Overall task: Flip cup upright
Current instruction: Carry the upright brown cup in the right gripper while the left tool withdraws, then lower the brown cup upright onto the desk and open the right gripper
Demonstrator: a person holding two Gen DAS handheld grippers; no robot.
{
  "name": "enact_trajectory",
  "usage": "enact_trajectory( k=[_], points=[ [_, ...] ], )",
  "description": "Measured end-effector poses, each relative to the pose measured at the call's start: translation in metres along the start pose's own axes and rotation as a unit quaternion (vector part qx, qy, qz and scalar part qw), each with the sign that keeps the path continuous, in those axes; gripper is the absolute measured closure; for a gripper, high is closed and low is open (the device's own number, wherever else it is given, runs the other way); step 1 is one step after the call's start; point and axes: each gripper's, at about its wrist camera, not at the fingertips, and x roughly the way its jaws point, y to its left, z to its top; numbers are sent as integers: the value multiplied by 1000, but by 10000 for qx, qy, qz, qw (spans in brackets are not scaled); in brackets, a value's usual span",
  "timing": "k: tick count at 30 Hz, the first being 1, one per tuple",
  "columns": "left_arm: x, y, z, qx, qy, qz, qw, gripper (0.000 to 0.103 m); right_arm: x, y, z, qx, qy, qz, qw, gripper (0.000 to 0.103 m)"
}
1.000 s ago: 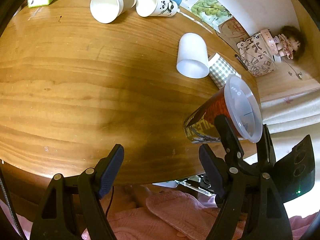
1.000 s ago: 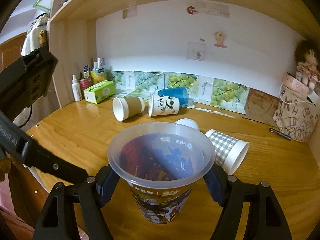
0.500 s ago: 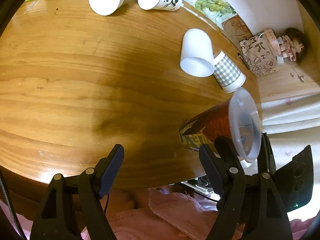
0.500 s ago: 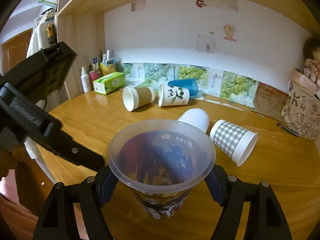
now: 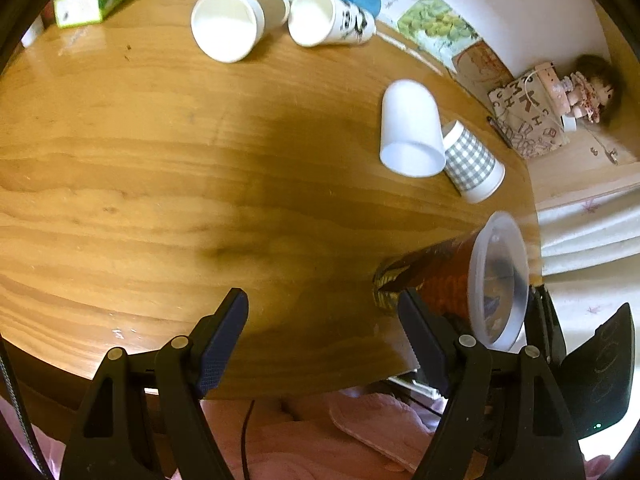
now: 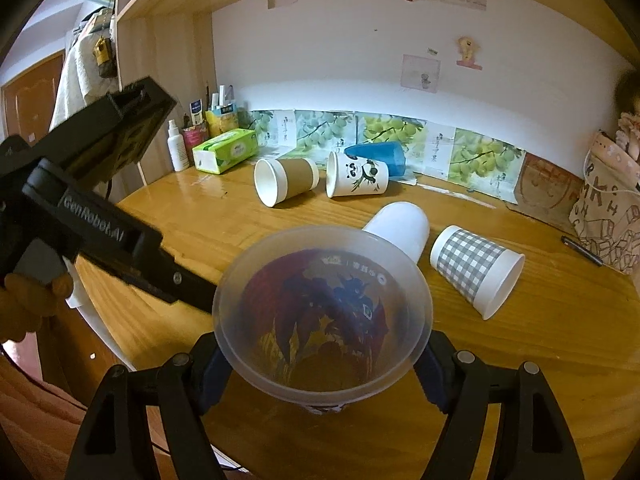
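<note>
My right gripper (image 6: pixel 322 372) is shut on a clear plastic cup with a red and blue print (image 6: pixel 322 316). The cup stands upright with its base at or just above the wooden table near the front edge. In the left wrist view the same cup (image 5: pixel 448 280) sits at the right, behind the right-hand finger (image 5: pixel 420 336). My left gripper (image 5: pixel 322 340) is open and empty above the table's front edge. It also shows in the right wrist view as a black body (image 6: pixel 92 216) at the left.
Several cups lie on their sides on the wooden table (image 6: pixel 192 216): a brown-sleeved cup (image 6: pixel 286 180), a panda cup (image 6: pixel 356 178), a blue cup (image 6: pixel 378 156), a white cup (image 6: pixel 400 226) and a grey checked cup (image 6: pixel 476 270). A green tissue box (image 6: pixel 226 149) stands back left.
The right gripper has lowered the printed cup towards the table near the front edge. The left gripper has drawn back and stays open.
</note>
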Motion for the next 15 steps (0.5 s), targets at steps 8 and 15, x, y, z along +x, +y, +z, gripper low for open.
enact_trajectory(
  k=[8, 15],
  points=[
    [-19, -11, -19, 134, -494, 161, 9986, 23, -3, 2, -3, 83, 173, 170, 9997, 22],
    [-29, -19, -55, 41, -610, 164, 9980, 23, -12, 10, -23, -6, 537, 73, 9985, 20]
  ],
)
